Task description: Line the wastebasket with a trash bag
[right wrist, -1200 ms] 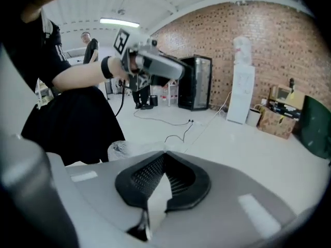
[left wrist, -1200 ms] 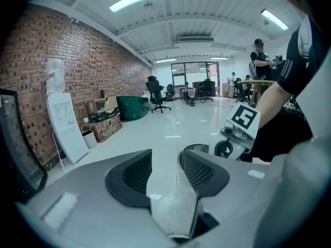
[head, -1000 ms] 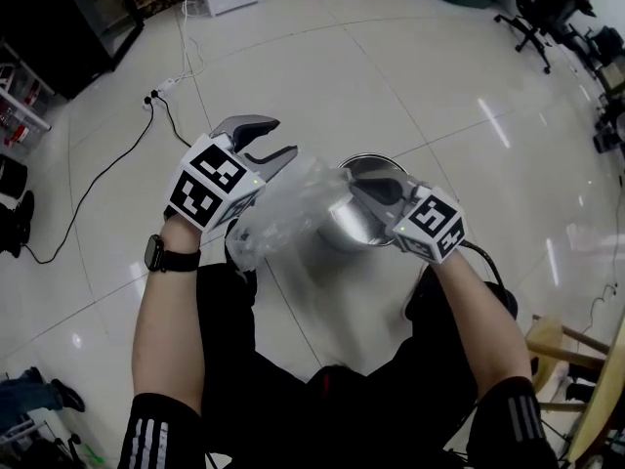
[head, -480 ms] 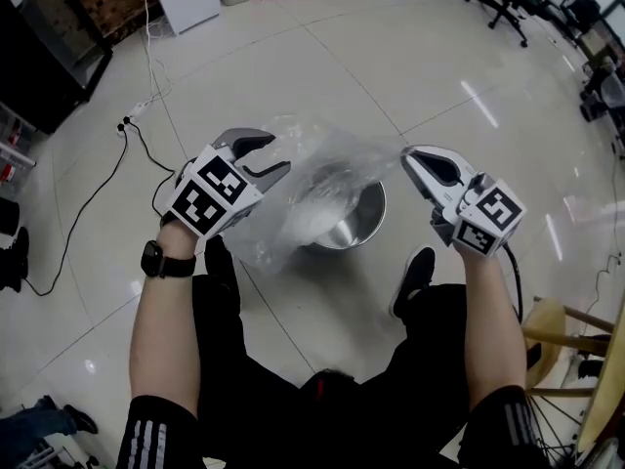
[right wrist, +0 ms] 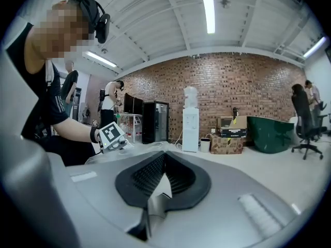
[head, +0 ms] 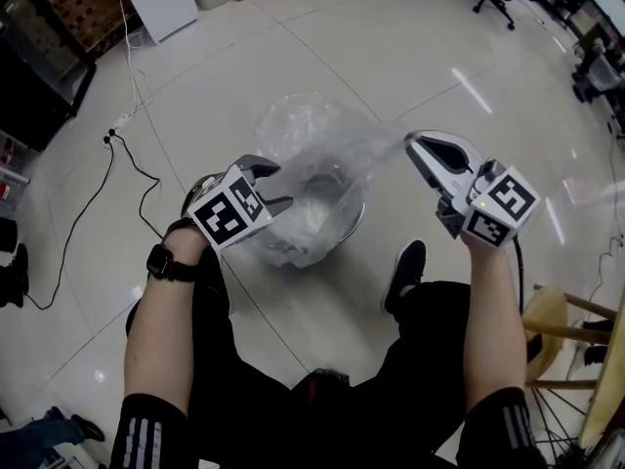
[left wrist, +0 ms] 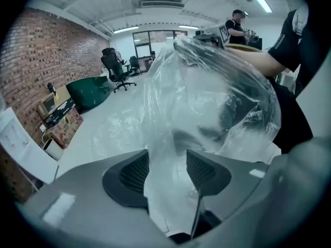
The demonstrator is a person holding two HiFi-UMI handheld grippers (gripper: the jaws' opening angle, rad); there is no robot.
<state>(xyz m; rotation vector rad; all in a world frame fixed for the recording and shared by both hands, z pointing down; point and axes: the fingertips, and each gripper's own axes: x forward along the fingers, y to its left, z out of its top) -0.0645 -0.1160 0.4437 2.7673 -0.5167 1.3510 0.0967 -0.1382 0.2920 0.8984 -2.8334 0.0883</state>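
Left tool [head: 275,186] tilted down at wastebasket [head: 355,219] rim, jaws spread, just been opening, trash bag [head: 312,135] film loose between. Right tool [head: 409,143] near level, right of wastebasket, pressed together, pinching bag edge. Bag billows over wastebasket. Glossy white floor [head: 293,47]; brick-walled room.

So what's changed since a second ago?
The right gripper pulled away to the right, stretching the trash bag open over the wastebasket. The left gripper dropped towards it, its jaws just opening with film between them. The right gripper stays clamped on the bag.
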